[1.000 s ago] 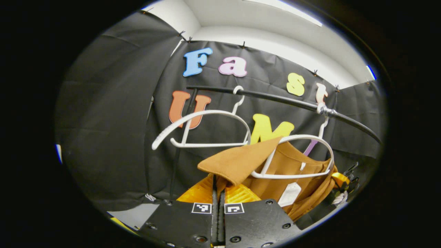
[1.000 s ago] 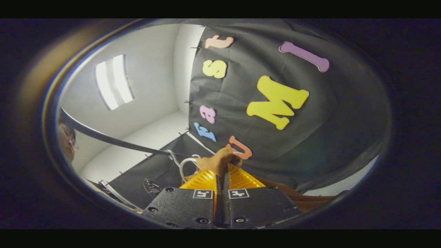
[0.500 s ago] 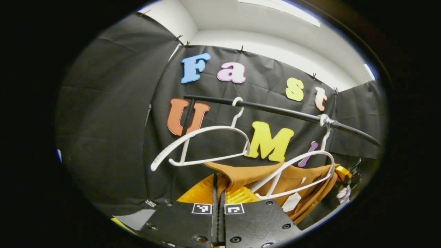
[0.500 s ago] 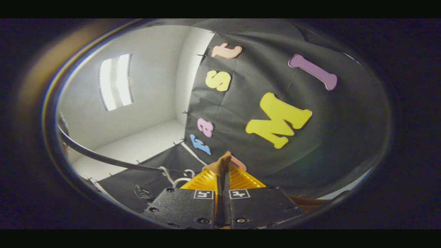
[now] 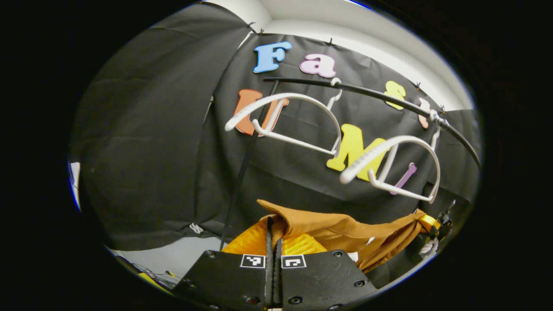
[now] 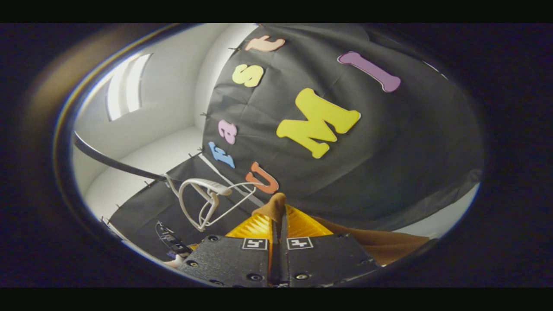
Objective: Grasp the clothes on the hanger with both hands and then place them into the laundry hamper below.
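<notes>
A brown garment [image 5: 345,231] hangs stretched between the 2 grippers, below 2 bare white hangers [image 5: 389,166]. The left gripper [image 5: 273,224] and right gripper [image 6: 278,211] each pinch one end. It looks free; next, lower it into the hamper.

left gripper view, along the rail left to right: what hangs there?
Rail: first hanger, bare → second hanger, bare. Brown garment is below both, off them.

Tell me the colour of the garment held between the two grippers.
The garment is plain brown-orange, with no pattern; it shows best in the left gripper view.
</notes>
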Demonstrator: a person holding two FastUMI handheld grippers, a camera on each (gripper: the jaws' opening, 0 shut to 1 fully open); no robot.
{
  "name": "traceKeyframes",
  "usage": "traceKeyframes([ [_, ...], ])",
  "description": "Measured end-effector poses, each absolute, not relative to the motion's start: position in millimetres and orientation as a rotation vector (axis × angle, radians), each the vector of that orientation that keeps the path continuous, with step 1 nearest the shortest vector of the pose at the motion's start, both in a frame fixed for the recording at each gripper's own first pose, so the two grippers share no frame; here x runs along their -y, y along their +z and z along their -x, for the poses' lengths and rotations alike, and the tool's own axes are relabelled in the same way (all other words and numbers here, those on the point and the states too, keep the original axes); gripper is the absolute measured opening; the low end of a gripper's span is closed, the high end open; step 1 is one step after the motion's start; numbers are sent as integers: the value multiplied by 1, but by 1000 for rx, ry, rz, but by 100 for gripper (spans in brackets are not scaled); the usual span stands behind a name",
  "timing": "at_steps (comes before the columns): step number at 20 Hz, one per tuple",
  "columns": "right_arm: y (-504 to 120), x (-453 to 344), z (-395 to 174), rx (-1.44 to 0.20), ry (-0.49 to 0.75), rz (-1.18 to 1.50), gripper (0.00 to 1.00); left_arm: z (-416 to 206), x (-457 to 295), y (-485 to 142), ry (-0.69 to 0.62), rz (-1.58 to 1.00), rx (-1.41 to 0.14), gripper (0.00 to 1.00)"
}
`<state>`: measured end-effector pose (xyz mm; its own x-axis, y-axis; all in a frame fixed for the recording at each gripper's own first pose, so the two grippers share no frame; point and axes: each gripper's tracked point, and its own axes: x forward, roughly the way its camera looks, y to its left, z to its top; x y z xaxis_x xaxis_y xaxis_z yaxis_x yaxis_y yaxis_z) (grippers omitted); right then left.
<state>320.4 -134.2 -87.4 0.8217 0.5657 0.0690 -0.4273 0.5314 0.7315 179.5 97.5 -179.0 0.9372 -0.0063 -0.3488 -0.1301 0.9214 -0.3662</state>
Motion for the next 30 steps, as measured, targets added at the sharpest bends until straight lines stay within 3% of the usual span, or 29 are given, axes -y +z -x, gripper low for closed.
traceKeyframes([
  [1, -93, 130, -314, -203, 606, -805, 2, -175, -92, -183, 58, 381, -366, 0],
  [2, -94, 123, -306, -219, 623, -800, 4, -171, -86, -186, 49, 368, -377, 6],
  [3, -95, 117, -299, -226, 635, -798, 3, -168, -80, -185, 42, 351, -383, 0],
  [14, -48, -8, -200, -257, 895, -735, 3, -151, 54, -118, -262, 222, -316, 5],
  [16, -50, -26, -187, -272, 910, -716, 3, -150, 72, -124, -298, 224, -330, 5],
  [17, -54, -33, -184, -282, 914, -718, 3, -148, 78, -133, -302, 220, -354, 0],
  [18, -61, -40, -182, -298, 910, -713, 3, -145, 83, -143, -309, 217, -373, 5],
  [19, -73, -46, -182, -326, 899, -720, 3, -143, 86, -155, -312, 220, -397, 0],
  [21, -112, -53, -183, -393, 854, -731, 4, -139, 95, -184, -318, 222, -444, 5],
  [22, -134, -57, -185, -444, 826, -736, 3, -132, 97, -205, -312, 218, -475, 0],
  [24, -185, -59, -188, -549, 767, -736, 2, -119, 97, -252, -290, 199, -547, 6],
  [25, -210, -57, -187, -599, 728, -723, 2, -111, 100, -276, -287, 203, -585, 0],
  [30, -339, -48, -168, -829, 538, -680, 2, -69, 127, -392, -282, 268, -786, 0],
])
